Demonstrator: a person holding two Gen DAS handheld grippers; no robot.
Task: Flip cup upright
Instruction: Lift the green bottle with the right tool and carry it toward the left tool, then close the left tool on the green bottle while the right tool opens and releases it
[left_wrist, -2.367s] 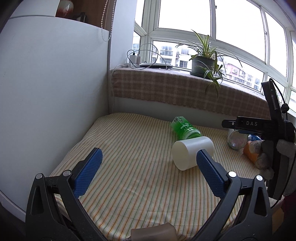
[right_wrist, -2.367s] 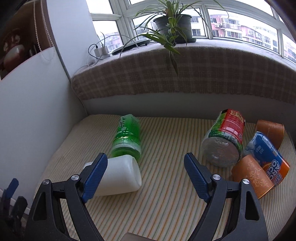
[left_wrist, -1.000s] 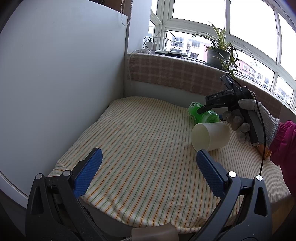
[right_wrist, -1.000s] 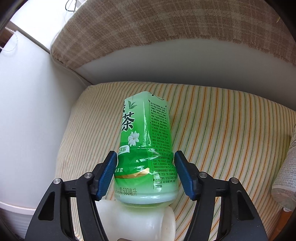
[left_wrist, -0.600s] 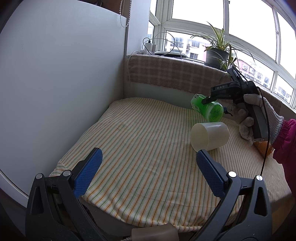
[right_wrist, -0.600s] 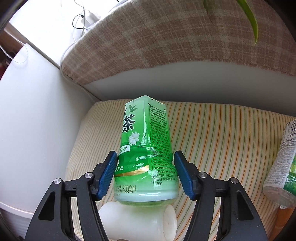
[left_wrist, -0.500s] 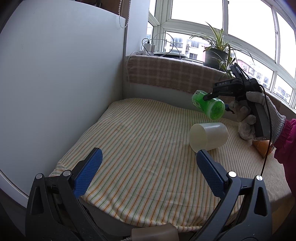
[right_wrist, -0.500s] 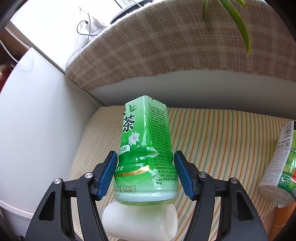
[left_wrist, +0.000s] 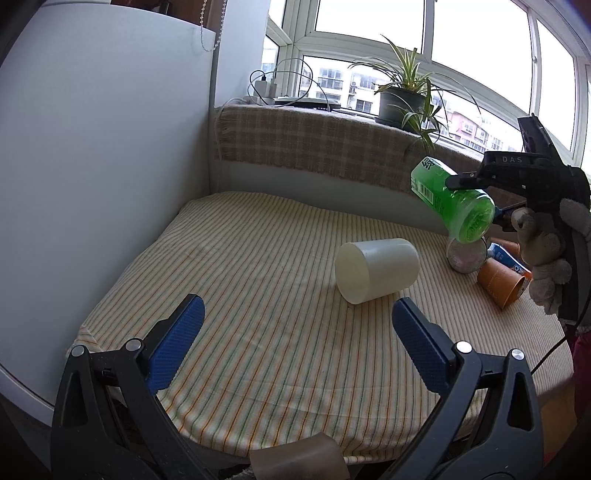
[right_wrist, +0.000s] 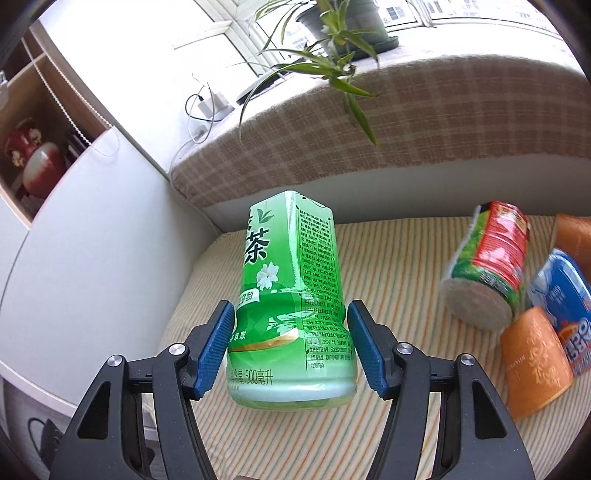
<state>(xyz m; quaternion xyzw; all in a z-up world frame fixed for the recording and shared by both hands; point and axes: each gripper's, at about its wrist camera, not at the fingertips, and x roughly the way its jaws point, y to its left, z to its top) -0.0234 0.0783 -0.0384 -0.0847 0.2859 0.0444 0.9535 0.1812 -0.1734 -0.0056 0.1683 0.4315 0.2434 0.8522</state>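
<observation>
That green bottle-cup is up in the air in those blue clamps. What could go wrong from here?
The right gripper pinches only the lower end of the green cup, which sticks out far beyond the pads; it might pivot or slip. Below lie the white cup and an orange cup, all on their sides; a drop could set them rolling on the striped cloth.

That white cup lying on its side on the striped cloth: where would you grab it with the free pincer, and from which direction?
Probably across the white cup's round wall near its middle, coming from above, one finger on each side. It lies tipped over, one flat round end facing the open left gripper, so the curved sides are free. The right gripper is busy holding the green bottle.
</observation>
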